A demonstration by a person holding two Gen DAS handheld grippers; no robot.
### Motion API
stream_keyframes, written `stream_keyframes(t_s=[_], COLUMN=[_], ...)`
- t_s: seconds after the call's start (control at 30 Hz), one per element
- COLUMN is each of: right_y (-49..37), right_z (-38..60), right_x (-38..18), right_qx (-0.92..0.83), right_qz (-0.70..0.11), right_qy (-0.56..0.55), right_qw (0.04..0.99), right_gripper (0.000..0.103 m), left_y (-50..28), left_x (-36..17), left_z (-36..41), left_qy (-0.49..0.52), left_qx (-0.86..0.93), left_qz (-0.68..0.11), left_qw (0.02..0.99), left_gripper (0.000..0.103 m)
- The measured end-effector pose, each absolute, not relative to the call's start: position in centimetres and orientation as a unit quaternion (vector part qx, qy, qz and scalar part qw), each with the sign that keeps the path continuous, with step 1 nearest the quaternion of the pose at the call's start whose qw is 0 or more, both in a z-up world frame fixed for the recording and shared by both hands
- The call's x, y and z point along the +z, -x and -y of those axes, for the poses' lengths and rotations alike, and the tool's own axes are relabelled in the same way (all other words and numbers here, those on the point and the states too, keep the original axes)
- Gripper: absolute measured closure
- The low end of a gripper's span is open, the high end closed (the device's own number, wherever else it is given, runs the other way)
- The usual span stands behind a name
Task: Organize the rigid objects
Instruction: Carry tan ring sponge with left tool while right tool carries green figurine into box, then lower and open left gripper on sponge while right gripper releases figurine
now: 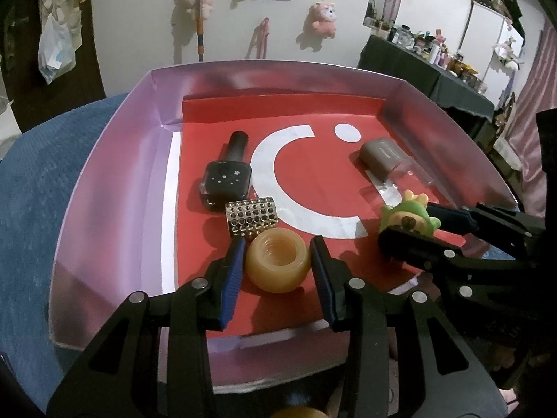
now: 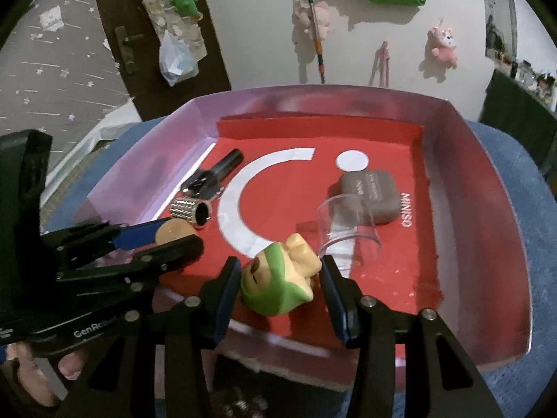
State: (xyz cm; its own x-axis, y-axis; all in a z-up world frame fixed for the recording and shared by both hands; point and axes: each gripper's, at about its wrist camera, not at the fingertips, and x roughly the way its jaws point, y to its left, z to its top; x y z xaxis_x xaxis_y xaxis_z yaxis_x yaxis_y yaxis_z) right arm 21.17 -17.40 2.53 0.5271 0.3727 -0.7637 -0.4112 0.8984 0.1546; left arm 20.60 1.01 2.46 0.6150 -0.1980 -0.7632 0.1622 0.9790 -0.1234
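Observation:
An amber ring-shaped spool (image 1: 278, 264) sits low over the red floor of a pink-walled box (image 1: 115, 181), and my left gripper (image 1: 278, 244) is shut on it, blue pads against both sides. To its right my right gripper (image 1: 407, 224) comes in from the side. In the right wrist view that gripper (image 2: 280, 261) is shut on a green and yellow toy figure (image 2: 278, 282), just above the floor of the box (image 2: 487, 209) near its front edge. I cannot tell whether either object touches the floor.
In the box lie a black star-printed bottle (image 1: 226, 181), a studded silver cylinder (image 1: 252, 216), a grey case (image 2: 370, 191) and a clear cup (image 2: 348, 230) on its side. The box rests on blue cloth (image 1: 34, 174). A cluttered dark table (image 1: 417, 59) stands behind.

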Motion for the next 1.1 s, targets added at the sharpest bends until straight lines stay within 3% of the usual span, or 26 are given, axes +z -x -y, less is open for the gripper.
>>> stream_keyframes(t_s=[1.1], right_y=[-23.1], right_z=[17.5], right_x=[2.3], right_qx=[0.165], right_qz=[-0.414], right_qy=[0.034], right_qw=[0.894], right_gripper=[0.053], left_y=[-22.2], left_x=[1.8], left_z=[-0.8], left_qy=[0.011], left_qx=[-0.076], left_qz=[-0.429], left_qw=[0.9], left_gripper=[0.067])
